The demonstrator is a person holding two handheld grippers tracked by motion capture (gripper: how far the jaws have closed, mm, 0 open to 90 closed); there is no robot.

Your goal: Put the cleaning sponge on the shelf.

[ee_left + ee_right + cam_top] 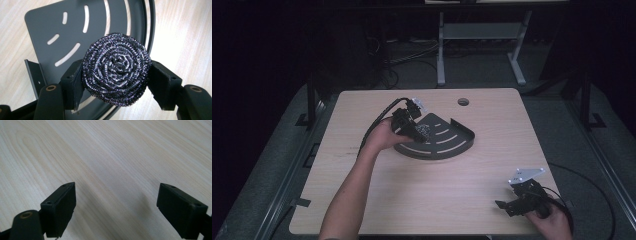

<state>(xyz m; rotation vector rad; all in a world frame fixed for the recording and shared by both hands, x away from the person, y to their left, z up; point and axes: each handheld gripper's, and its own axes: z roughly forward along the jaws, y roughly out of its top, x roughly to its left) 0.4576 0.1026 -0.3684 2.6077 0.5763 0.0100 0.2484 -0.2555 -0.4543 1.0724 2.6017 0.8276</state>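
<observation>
Left gripper view: scourer [117,72] unlabelled.

A lab-style recording bay, dimly lit

A bare light-wood table [432,180] with a cable hole [463,102] stood at the frame's centre on grey floor; dark cables [409,57] lay tangled at upper left, and a metal bench frame [482,45] stood at top centre.
</observation>
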